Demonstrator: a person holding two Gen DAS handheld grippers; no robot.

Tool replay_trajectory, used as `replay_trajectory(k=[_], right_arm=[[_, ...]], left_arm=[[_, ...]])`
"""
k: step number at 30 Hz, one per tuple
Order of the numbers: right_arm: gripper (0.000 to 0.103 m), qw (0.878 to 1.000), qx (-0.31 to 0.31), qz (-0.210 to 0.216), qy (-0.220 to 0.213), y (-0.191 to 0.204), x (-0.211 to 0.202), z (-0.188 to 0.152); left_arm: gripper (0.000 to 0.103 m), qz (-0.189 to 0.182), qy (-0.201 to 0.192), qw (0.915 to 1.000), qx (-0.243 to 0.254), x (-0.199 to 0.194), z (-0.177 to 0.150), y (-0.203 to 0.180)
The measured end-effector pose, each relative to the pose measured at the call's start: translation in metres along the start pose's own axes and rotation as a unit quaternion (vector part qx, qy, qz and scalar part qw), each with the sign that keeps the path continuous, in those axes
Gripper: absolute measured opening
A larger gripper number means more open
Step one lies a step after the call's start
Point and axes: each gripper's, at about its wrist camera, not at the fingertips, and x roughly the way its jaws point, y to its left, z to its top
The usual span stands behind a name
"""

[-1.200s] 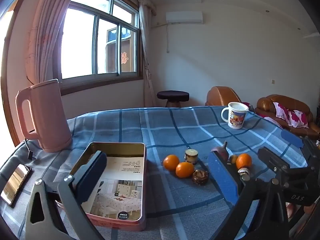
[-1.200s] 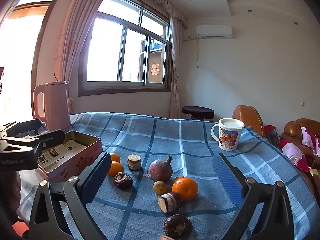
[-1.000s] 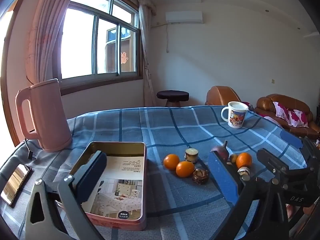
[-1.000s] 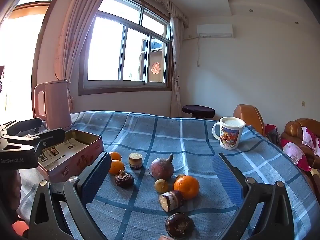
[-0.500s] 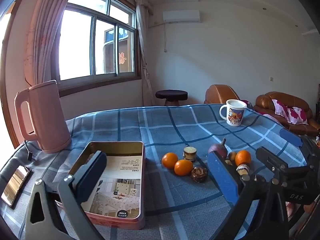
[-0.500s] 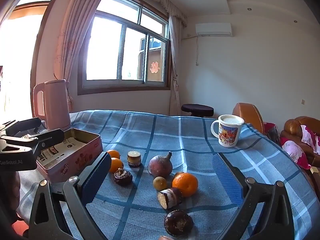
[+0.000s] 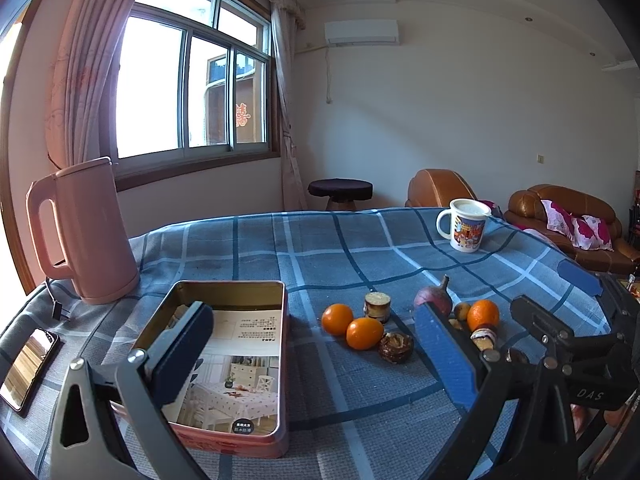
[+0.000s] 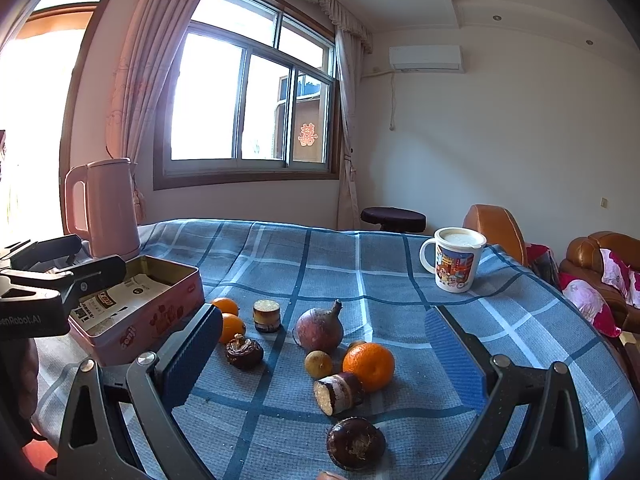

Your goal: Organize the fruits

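Observation:
Fruits lie loose on the blue plaid tablecloth: three oranges, a purple round root, a small yellow fruit, dark brown round pieces and cut cane stubs. An open pink tin with a paper inside sits at the left. My left gripper is open and empty above the tin's right side. My right gripper is open and empty, hovering over the fruit cluster.
A pink kettle stands at the back left, with a phone near the left edge. A printed mug stands at the back right. Brown sofas and a stool are beyond the table.
Both grippers drifted slightly; the views shifted a little lower toward the table. Nothing on the table moved, and both grippers stayed open.

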Motion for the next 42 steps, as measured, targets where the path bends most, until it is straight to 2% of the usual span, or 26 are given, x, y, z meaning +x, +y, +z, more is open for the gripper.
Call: replay_trajectory(k=[42], right_arm=[[0.102, 1.0, -0.002, 0.0, 0.008, 0.0032, 0.0008, -0.0031]], left_arm=[[0.103, 0.003, 0.005, 1.0, -0.004, 0.0019, -0.0054, 0.0032]])
